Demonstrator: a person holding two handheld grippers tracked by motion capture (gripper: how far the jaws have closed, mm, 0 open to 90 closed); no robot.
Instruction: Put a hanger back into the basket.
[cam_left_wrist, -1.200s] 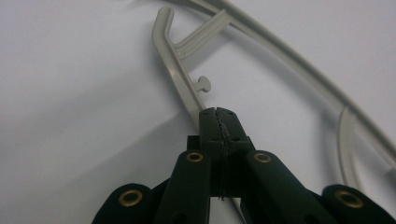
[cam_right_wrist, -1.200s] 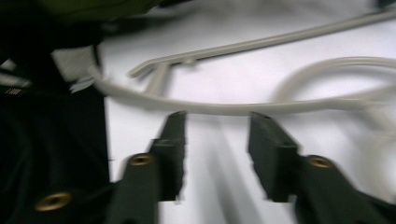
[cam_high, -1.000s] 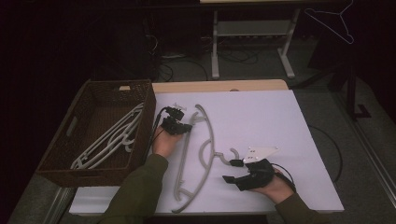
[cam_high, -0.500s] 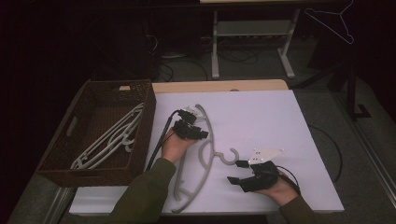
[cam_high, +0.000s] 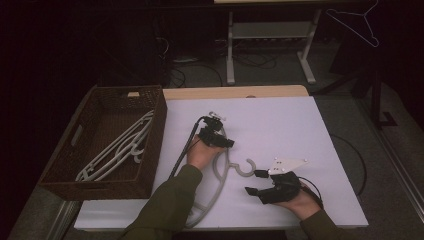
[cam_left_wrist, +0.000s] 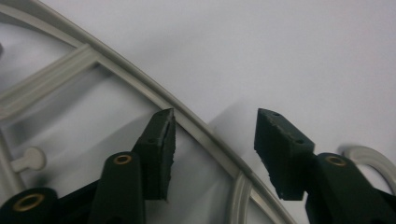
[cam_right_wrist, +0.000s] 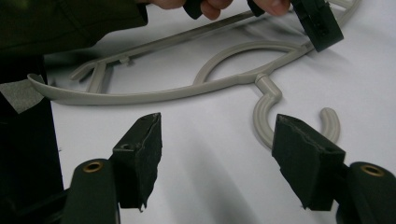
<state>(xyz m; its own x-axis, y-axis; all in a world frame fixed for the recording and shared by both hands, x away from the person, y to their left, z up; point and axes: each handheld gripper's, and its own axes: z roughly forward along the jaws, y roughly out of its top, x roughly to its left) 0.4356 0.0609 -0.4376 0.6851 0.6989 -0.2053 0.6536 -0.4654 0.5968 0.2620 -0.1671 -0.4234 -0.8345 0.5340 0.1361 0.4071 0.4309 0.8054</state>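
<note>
Hanger work on the white table (cam_high: 300, 130): my left gripper (cam_left_wrist: 212, 140) sits over the grey plastic hanger (cam_high: 220, 175), its jaws having just been opening, and they now stand apart astride the hanger's curved arm without pressing on it, as far as I can tell from the close view. My right gripper (cam_right_wrist: 217, 154) rests on the table with jaws apart and nothing between them, just short of the hanger's hook (cam_right_wrist: 268, 112). More hangers (cam_high: 117, 150) lie in the wicker basket (cam_high: 155, 145) at the left.

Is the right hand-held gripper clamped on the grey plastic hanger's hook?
No: the right hand-held gripper stands open, short of the grey plastic hanger, nothing between its jaws.
</note>
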